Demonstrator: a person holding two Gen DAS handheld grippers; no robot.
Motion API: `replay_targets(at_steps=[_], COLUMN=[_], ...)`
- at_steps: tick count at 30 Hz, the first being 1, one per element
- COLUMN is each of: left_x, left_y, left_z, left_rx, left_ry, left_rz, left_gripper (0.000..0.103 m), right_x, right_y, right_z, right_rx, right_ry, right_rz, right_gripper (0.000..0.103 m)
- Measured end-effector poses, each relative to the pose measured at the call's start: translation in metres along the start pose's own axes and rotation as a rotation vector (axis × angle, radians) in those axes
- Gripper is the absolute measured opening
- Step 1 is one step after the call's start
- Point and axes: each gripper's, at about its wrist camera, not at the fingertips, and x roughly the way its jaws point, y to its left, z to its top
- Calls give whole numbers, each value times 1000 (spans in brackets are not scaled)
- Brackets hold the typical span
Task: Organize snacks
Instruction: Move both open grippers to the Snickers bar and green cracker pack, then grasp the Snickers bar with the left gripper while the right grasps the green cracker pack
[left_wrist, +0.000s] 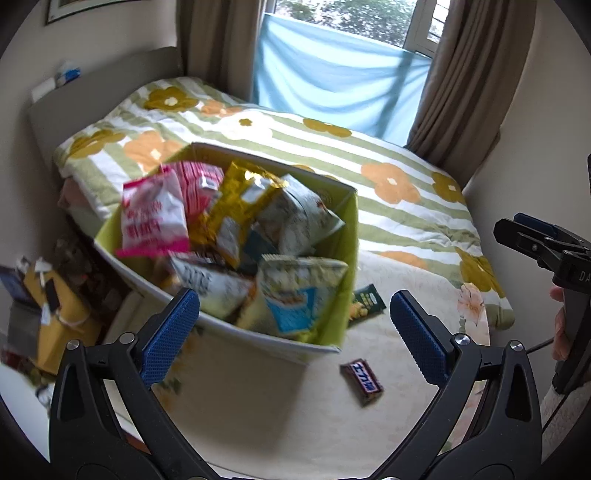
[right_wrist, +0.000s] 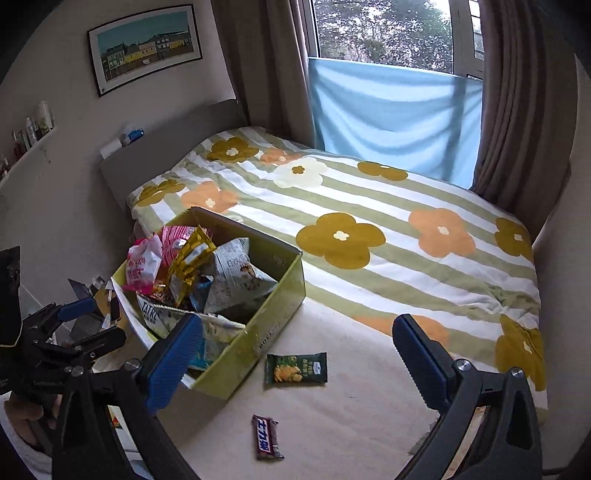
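A green box (left_wrist: 347, 254) (right_wrist: 291, 284) stands on the bed, filled with several snack bags. A pink-and-white bag (left_wrist: 153, 218) leans at its far left, with a gold bag (left_wrist: 236, 199) beside it. A brown chocolate bar (left_wrist: 361, 382) (right_wrist: 266, 437) lies on the cream sheet in front of the box. A dark green snack packet (right_wrist: 296, 369) (left_wrist: 364, 304) lies beside the box's right corner. My left gripper (left_wrist: 295, 336) is open and empty above the box's near edge. My right gripper (right_wrist: 297, 354) is open and empty, above the green packet.
The striped flower quilt (right_wrist: 369, 206) covers the far half of the bed. Clutter, with a yellow box (left_wrist: 55, 317), sits on the floor left of the bed. Curtains and a window with blue cloth (right_wrist: 391, 110) stand behind. The headboard (right_wrist: 166, 144) is at the left.
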Motion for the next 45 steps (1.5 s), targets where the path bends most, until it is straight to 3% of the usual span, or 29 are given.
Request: replay_targets(at_steps=[7, 14, 20, 22, 24, 27, 29, 31, 33, 45], left_x=[17, 76, 134, 148, 160, 162, 167, 169, 169, 164], left_y=[-39, -64, -84, -87, -89, -97, -103, -106, -104, -85], left_z=[-56, -102, -137, -148, -157, -162, -162, -162, -160, -146], left_rx=[-81, -112, -99, -100, -104, -62, -21, 6, 16, 0], left_ry=[73, 195, 253, 271, 285, 249, 248, 241, 241, 258], left_rz=[44, 46, 67, 72, 72, 90, 117, 131, 137, 139], left_gripper=[103, 101, 85, 73, 67, 64, 55, 35, 29, 26], right_x=[20, 62, 109, 127, 143, 165, 176, 183, 187, 211], right_y=[-27, -41, -45, -44, -44, -43, -41, -40, -37, -10], right_z=[-31, -53, -76, -86, -94, -105, -110, -112, -112, -108], right_rx=[-89, -116, -211, -267, -312, -369, -404, -425, -451, -730], right_ry=[69, 107, 120, 130, 141, 161, 174, 188, 192, 229], right_rz=[46, 117, 162, 179, 203, 238, 239, 251, 261, 358], right_gripper=[102, 102, 102, 102, 102, 102, 102, 102, 102, 102])
